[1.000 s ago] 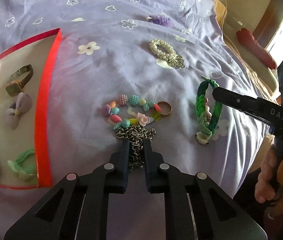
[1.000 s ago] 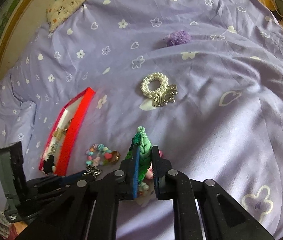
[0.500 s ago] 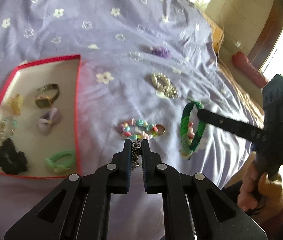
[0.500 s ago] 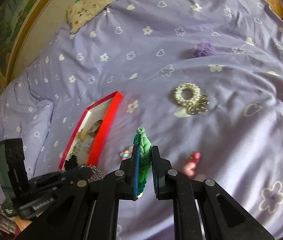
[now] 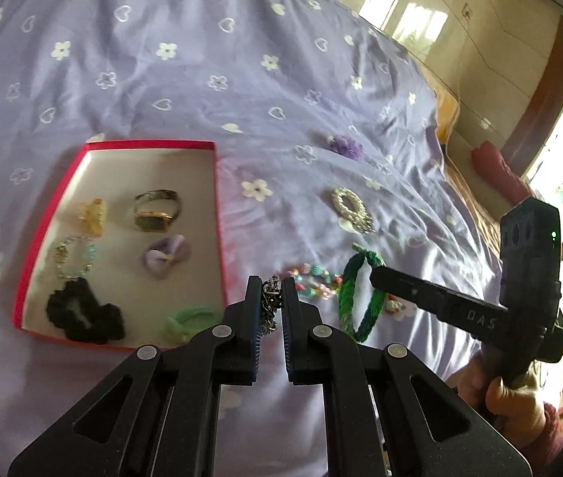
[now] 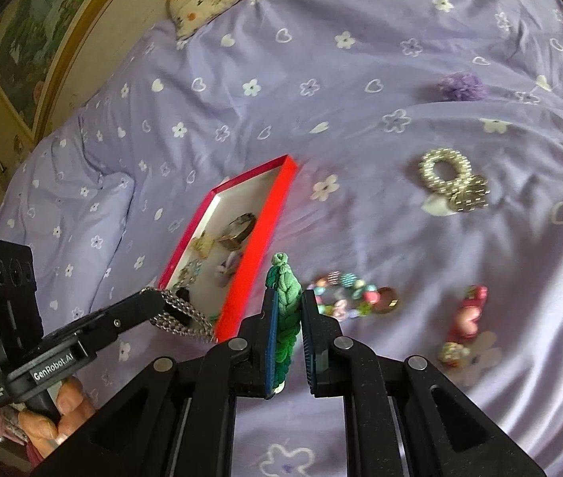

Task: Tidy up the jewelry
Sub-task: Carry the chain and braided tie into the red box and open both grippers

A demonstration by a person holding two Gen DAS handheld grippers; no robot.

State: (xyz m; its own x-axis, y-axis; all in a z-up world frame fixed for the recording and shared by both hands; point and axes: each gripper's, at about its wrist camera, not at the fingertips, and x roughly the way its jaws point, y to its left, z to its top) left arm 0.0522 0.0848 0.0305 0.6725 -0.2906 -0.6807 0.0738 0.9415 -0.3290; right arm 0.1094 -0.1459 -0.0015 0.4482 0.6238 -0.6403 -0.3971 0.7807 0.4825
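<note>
Six pieces lie in the red box (image 5: 218, 198), each tool holds one more, and four wait on the bed beside the red box.

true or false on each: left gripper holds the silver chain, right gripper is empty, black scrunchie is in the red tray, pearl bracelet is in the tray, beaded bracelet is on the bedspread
1. The left gripper holds the silver chain: true.
2. The right gripper is empty: false, it is shut on the green braided bracelet.
3. The black scrunchie lies in the red tray: true.
4. The pearl bracelet is in the tray: false, it lies on the purple bedspread, apart from the tray.
5. The colourful beaded bracelet lies on the bedspread: true.
</note>
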